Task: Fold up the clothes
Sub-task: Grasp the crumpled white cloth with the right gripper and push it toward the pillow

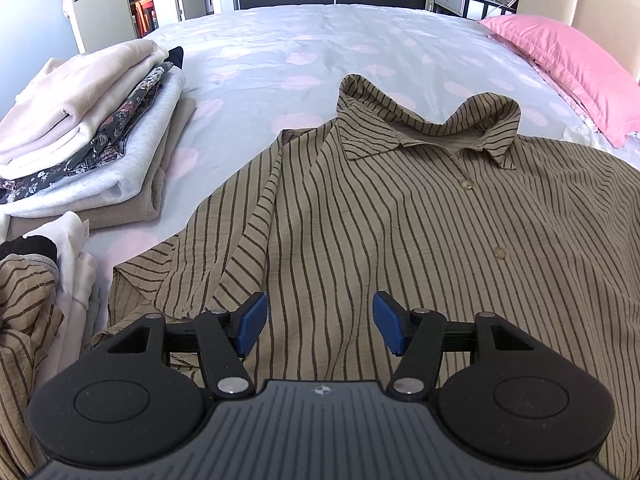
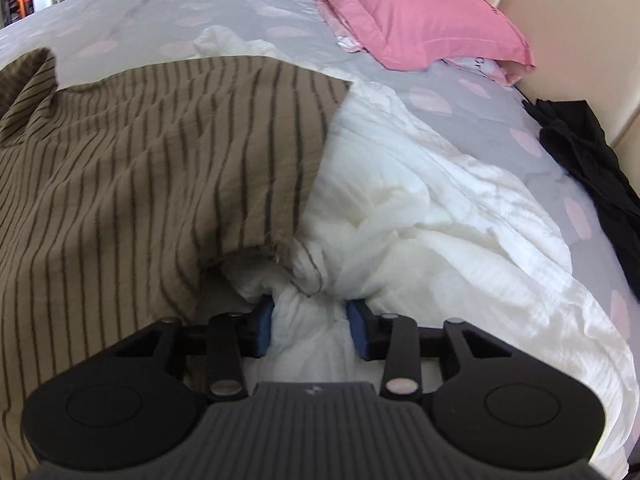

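I have the striped button-up shirt (image 1: 420, 216) spread flat on the bed, collar (image 1: 432, 128) at the far end, directly under and ahead of my left gripper (image 1: 319, 328). Its blue pads (image 1: 252, 324) stand well apart above the striped cloth with nothing caught between them. One sleeve (image 1: 188, 272) lies folded over just to the left of that gripper.

My right gripper (image 2: 310, 330) sits at the shirt's right edge (image 2: 304, 184), which ends just ahead and to its left. Its jaws are partly apart, and a bunch of crumpled white garment (image 2: 420, 208) sits between the pads; I cannot tell whether they press on it. That white cloth spreads away to the gripper's right.

Further out, left of my left gripper, a stack of folded clothes (image 1: 88, 136) rests on the duvet cover (image 1: 304, 40), grey with pink spots. Far ahead and right of both grippers lies a pink pillow (image 2: 404, 12), and a black garment (image 2: 592, 152) sits at the far right by the headboard (image 2: 572, 40).
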The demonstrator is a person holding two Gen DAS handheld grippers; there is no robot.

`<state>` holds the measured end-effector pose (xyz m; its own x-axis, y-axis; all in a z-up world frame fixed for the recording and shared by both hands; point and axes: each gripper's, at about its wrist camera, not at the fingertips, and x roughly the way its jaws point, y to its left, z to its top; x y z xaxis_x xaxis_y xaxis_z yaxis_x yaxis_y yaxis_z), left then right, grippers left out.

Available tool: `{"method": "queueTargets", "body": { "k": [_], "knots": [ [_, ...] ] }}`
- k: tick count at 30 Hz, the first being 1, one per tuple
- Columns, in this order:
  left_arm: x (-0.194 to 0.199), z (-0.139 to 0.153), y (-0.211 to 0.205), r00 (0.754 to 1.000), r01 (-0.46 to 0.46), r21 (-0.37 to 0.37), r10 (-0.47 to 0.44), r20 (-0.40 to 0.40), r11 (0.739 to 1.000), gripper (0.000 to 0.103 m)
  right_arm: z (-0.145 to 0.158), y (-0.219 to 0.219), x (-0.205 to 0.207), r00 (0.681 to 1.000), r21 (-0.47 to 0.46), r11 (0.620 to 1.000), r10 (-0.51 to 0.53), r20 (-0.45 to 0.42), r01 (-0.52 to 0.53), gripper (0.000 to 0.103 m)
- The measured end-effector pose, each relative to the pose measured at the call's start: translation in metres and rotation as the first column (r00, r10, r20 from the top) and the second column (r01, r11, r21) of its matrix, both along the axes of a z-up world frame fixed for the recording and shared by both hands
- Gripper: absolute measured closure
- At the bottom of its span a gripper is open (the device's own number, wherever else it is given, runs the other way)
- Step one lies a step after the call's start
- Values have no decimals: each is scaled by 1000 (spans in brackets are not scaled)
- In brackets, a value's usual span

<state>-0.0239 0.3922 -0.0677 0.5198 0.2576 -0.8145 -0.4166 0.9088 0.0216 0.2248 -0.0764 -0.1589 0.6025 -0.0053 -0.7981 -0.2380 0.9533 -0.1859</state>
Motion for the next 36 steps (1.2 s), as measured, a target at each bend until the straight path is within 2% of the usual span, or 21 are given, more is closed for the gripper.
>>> {"method": "queueTargets", "body": {
  "k": [4, 9, 11, 17, 22, 25, 26, 28, 29, 31, 33, 36],
  "knots": [
    [2, -6, 2, 1000, -8, -3, 8, -20, 1000, 46, -4, -16, 27, 998, -24, 998, -64, 20, 64, 70],
    [6, -15, 2, 998, 0, 9, 0, -56, 1000, 46, -5, -39, 71, 980, -46, 980, -193, 44, 195, 73],
    [8, -19, 2, 998, 1, 13, 0, -69, 1000, 46, -6, -53, 90, 971, -91, 967, -231, 67, 237, 74],
    [16, -30, 2, 996, -3, 32, 6, -94, 999, 46, -7, -122, 141, 930, -153, 918, -355, 96, 366, 75],
    [22, -33, -2, 996, -3, 31, 6, -91, 1000, 46, 1, -191, 165, 887, -226, 857, -444, 131, 462, 75],
    [24, -35, -6, 996, 12, 44, -8, -86, 999, 46, 4, -223, 170, 858, -295, 807, -495, 135, 512, 75],
    [26, -35, -8, 996, 19, 47, -15, -87, 999, 46, 4, -232, 167, 858, -291, 809, -501, 113, 511, 74],
    [28, -37, -11, 995, 32, 45, -27, -93, 998, 46, 8, -238, 155, 881, -252, 845, -461, 104, 472, 74],
    [29, -38, -13, 995, 37, 44, -33, -96, 998, 46, 10, -235, 148, 894, -224, 866, -437, 99, 448, 71],
    [31, -40, -16, 994, 45, 44, -41, -101, 998, 46, 14, -223, 136, 915, -182, 897, -393, 89, 403, 65],
    [30, -40, -19, 994, 51, 42, -47, -101, 998, 46, 22, -208, 122, 923, -138, 913, -373, 95, 383, 56],
    [28, -38, -22, 994, 58, 41, -54, -95, 997, 46, 36, -188, 102, 935, -58, 937, -336, 110, 344, 56]
  ]
}}
